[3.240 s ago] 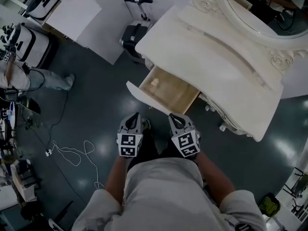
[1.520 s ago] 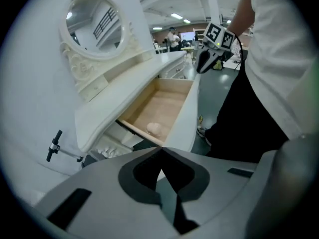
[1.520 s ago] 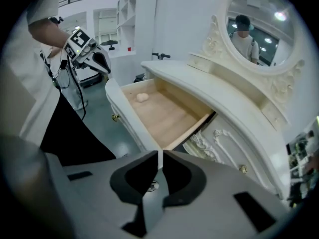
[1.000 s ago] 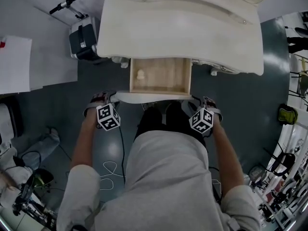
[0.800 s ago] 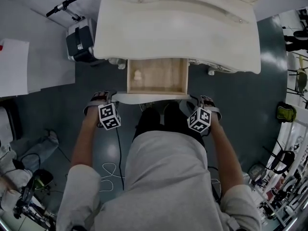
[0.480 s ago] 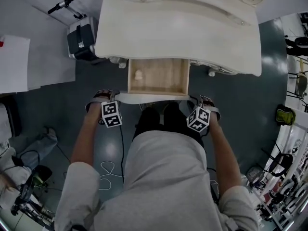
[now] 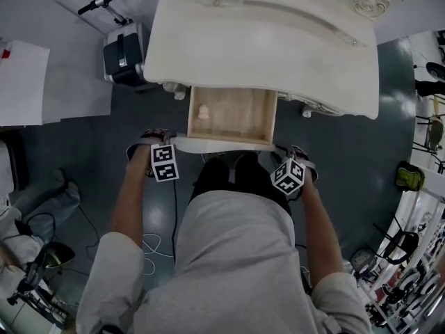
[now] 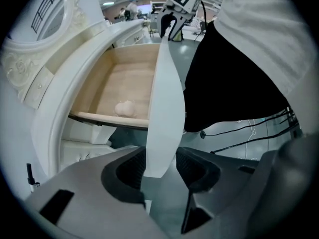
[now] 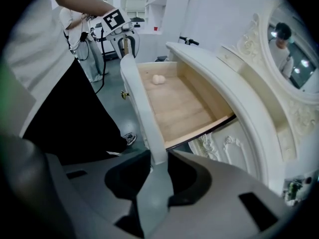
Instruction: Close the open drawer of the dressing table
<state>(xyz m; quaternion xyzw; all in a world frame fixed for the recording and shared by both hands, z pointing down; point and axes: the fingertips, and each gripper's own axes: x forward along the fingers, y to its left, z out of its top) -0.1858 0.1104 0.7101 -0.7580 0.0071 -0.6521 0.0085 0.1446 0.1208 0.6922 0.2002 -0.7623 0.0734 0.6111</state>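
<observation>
Open drawer left of middle along the front edge of the cream dressing table, pulled well out, wooden floor mostly bare. Curved white drawer front wider than the box behind it. At its left end, left gripper pointing down, jaws pinching the panel's edge. At its right end, right gripper, jaws just now closing in, clamped on the panel's rim. Small pale lump on the drawer floor at the back-left corner, lower than the side walls; cannot tell what. Wearer's dark trousers just behind the drawer front, between both grippers. Black case on the floor just beside the table's left edge, scooter-like handlebar beyond it. White board farther left. Loose cables on the grey floor beside the wearer. Ornate oval mirror along the table's back edge.
</observation>
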